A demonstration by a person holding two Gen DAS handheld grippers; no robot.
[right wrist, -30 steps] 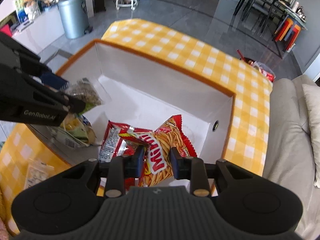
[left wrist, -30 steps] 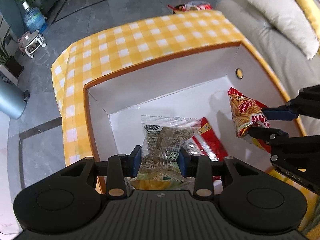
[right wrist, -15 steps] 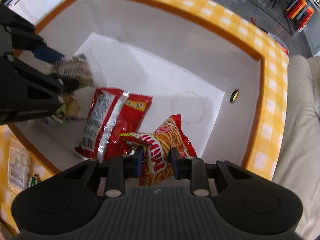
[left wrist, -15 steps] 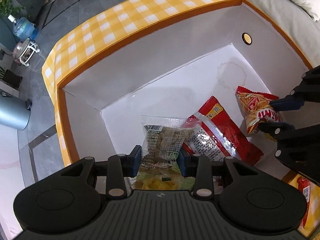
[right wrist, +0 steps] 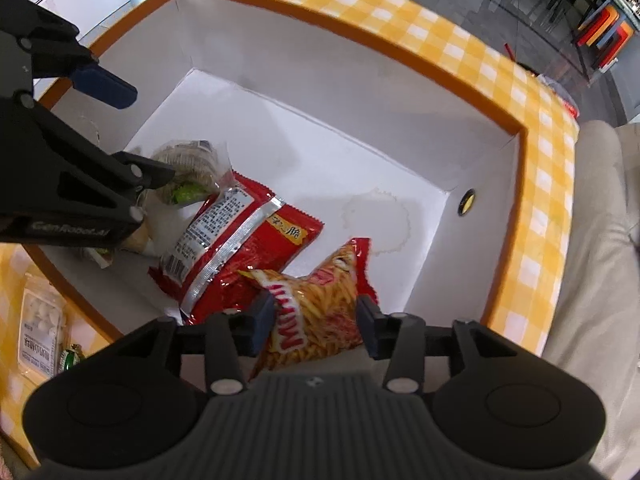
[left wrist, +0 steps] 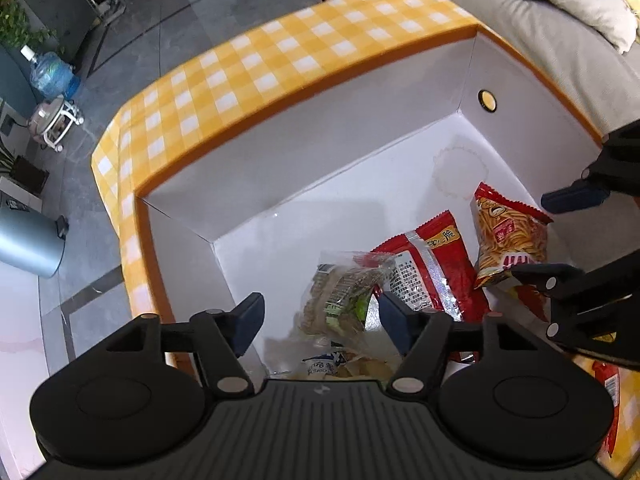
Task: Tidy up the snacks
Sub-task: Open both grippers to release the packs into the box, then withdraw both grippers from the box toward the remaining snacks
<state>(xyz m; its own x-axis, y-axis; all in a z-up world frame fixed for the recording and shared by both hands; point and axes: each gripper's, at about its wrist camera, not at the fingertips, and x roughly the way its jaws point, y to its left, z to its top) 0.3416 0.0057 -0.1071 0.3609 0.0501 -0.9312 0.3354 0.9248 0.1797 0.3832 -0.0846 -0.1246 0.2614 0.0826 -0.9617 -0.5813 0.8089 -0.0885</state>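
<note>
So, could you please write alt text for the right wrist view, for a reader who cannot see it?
The right gripper, open, hangs over a fries snack bag lying in a white box with an orange rim. A red snack packet lies beside it, and the left gripper, also open, is over a clear cracker packet.

Your carrier: one white-lined box (right wrist: 304, 80) with orange rim and yellow gingham outside. On its floor you have a clear biscuit packet (right wrist: 188, 170), a red foil snack bag (right wrist: 240, 240) overlapping it, and a fries-print bag (right wrist: 320, 304) beside.
</note>
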